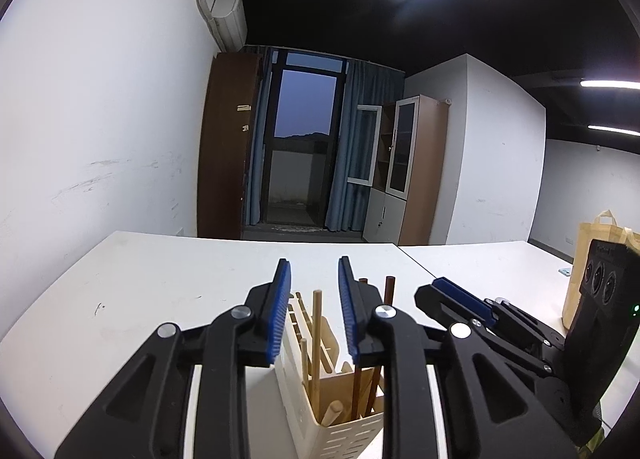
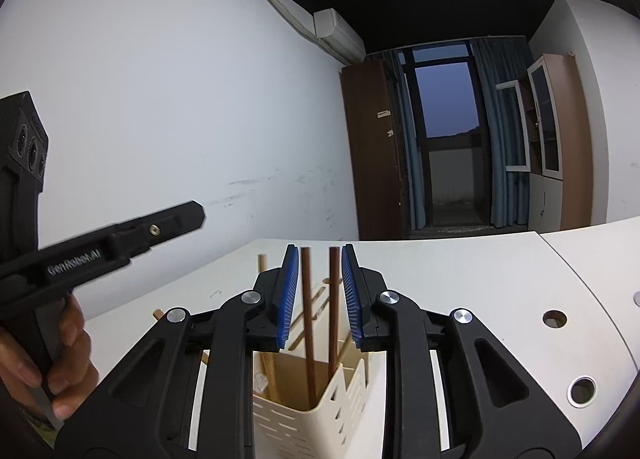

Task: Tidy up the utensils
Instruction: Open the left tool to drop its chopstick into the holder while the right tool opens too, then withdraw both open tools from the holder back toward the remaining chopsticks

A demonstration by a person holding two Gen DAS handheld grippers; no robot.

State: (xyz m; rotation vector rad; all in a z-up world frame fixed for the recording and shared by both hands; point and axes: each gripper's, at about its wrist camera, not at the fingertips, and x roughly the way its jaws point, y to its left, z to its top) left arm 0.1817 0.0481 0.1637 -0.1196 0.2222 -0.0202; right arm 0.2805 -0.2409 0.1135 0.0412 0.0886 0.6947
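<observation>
Right tool (image 2: 319,291) open around two dark chopsticks (image 2: 307,319).

You have one cream slotted utensil holder (image 2: 304,419) on the white table (image 1: 140,279). In it stand two dark brown chopsticks (image 2: 307,319) and at least three pale wooden sticks (image 1: 317,335); lower ones are partly hidden, so that count is unsure. One paper bag (image 1: 580,259) stands on the table, and you hold two grippers, one per hand.
</observation>
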